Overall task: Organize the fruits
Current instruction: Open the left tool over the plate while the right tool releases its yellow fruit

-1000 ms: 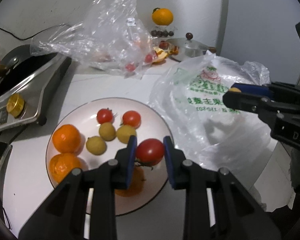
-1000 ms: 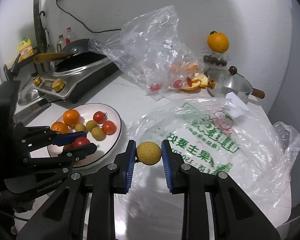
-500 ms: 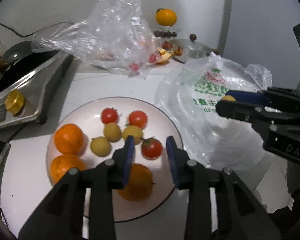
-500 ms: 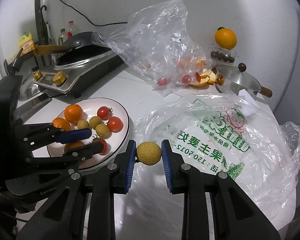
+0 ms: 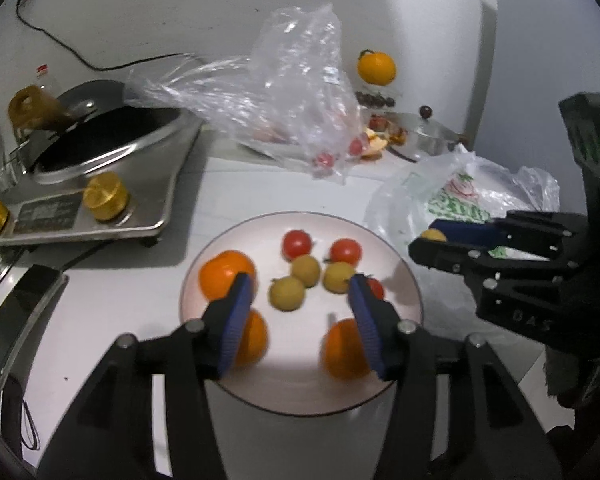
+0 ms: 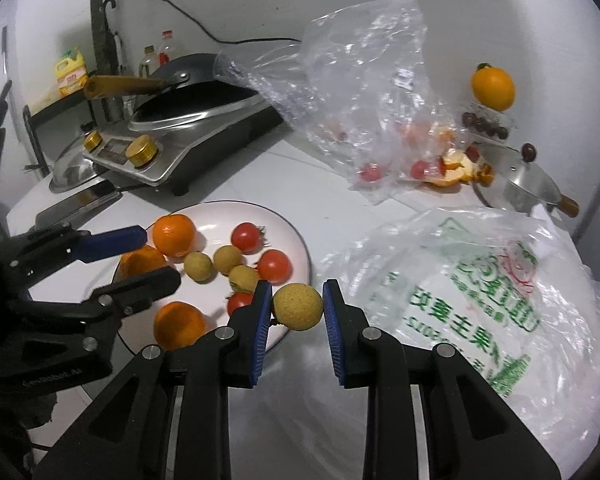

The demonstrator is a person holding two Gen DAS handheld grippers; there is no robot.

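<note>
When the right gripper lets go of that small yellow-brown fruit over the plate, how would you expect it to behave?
The yellow-brown fruit looks round, so it will probably roll on the smooth plate. Its matt, rough-looking skin likely grips the fingers well. Three similar fruits nearby may stop it.

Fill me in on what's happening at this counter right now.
A person with a claw in each hand is sorting fruit onto a white plate. The right claw is shut on a small yellow-brown fruit, carried near the plate's edge, next to a printed plastic bag. The left claw hangs over the plate with its jaws opening and nothing between them. On the plate lie oranges, tomatoes and more of the small yellow fruits.
</note>
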